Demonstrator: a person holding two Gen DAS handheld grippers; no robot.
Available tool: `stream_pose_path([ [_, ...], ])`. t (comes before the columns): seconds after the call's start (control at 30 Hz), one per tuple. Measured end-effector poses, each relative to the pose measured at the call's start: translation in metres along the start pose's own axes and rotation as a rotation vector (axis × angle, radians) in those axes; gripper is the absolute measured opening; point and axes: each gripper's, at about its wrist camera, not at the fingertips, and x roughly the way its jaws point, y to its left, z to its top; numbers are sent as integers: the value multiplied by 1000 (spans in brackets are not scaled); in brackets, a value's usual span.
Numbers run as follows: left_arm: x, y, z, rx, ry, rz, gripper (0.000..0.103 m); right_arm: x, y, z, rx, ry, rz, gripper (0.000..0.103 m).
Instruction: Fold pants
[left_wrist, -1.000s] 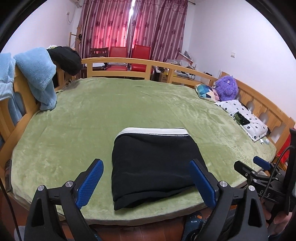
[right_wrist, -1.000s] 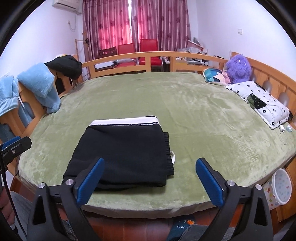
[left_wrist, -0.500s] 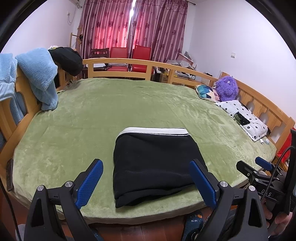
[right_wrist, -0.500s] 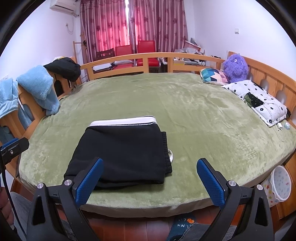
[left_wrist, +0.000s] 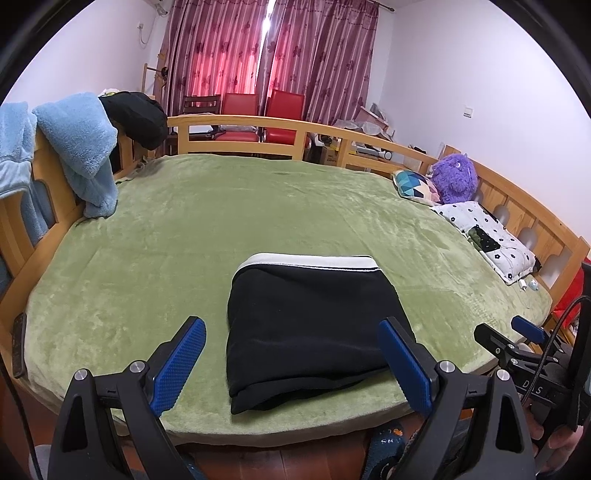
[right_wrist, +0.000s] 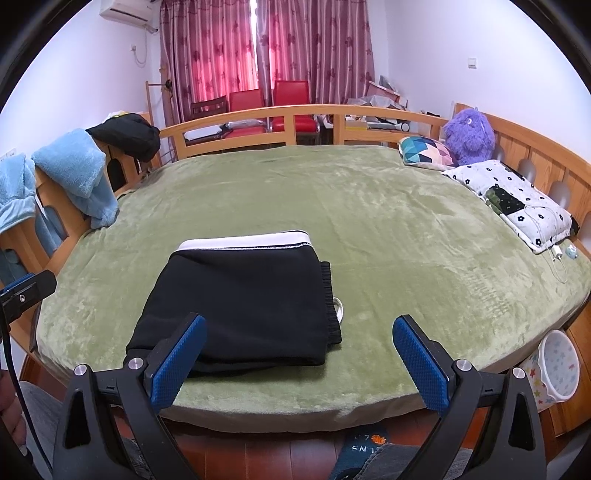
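Black pants with a white waistband lie folded into a compact rectangle near the front edge of the green bed. They also show in the right wrist view, with a white drawstring loop at their right side. My left gripper is open and empty, held back above the front edge of the bed with the pants between its blue pads. My right gripper is open and empty, just right of the pants' front corner. The right gripper's tool also shows at the right of the left wrist view.
Wooden rails ring the bed. Blue fleece and a black garment hang on the left rail. A patterned cushion, purple plush toy and spotted pillow lie at the right. A starred bin stands on the floor.
Both grippers have drawn back slightly and risen a little from the bed. The pants lie still and both grippers stay open.
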Motion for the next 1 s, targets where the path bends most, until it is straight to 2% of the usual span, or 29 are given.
stream_pose_path([
  [1.0,4,5,2,0,9,0,95,4,-3,-6,3,9,13,100],
])
